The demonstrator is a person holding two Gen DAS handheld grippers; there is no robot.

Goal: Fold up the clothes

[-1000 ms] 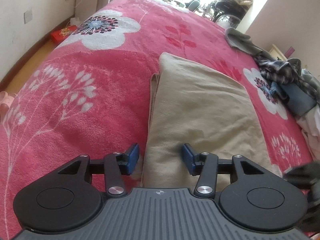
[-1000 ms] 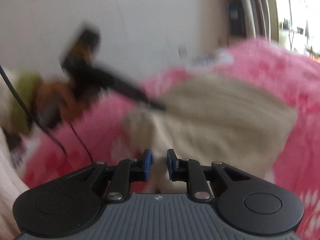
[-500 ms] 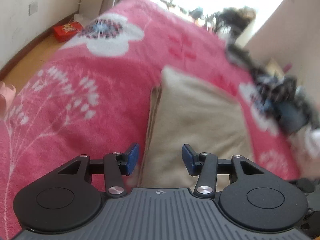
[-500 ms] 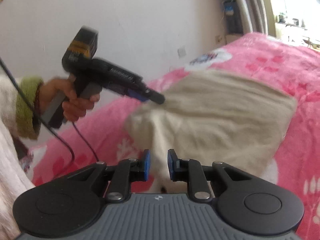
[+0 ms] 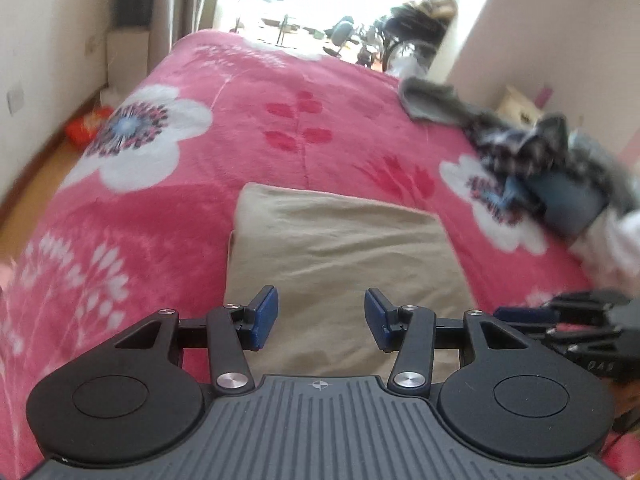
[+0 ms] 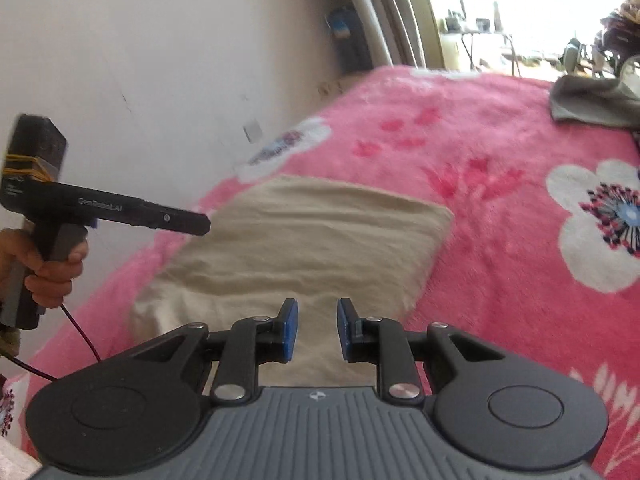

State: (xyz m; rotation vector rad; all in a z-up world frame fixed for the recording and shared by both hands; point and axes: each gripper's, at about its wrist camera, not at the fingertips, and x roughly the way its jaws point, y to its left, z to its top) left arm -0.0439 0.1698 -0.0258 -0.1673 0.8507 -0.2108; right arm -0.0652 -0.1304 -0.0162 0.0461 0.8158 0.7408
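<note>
A beige folded garment [image 5: 340, 240] lies flat on the pink flowered blanket [image 5: 240, 120]. My left gripper [image 5: 320, 316] hovers over its near edge, open, with nothing between the blue pads [image 5: 264, 314]. In the right wrist view the same garment [image 6: 304, 240] lies ahead. My right gripper [image 6: 317, 330] hangs above its near end, its jaws opening from a narrow gap and empty. From the side, the left gripper [image 6: 198, 226] shows above the garment's left part, held by a hand [image 6: 52, 272]. The right gripper's fingers [image 5: 516, 314] enter the left wrist view at lower right.
A heap of loose clothes [image 5: 540, 152], grey, checked and blue, lies along the blanket's right side, with a grey garment [image 6: 592, 100] at its far end. White walls flank the bed. A red packet [image 5: 86, 126] lies on the floor at left. A red cable [image 6: 80, 336] trails from the hand.
Both grippers have drawn back and up from the beige garment, which now looks smaller. The right view has swung right, showing more blanket. The right jaws have widened slightly.
</note>
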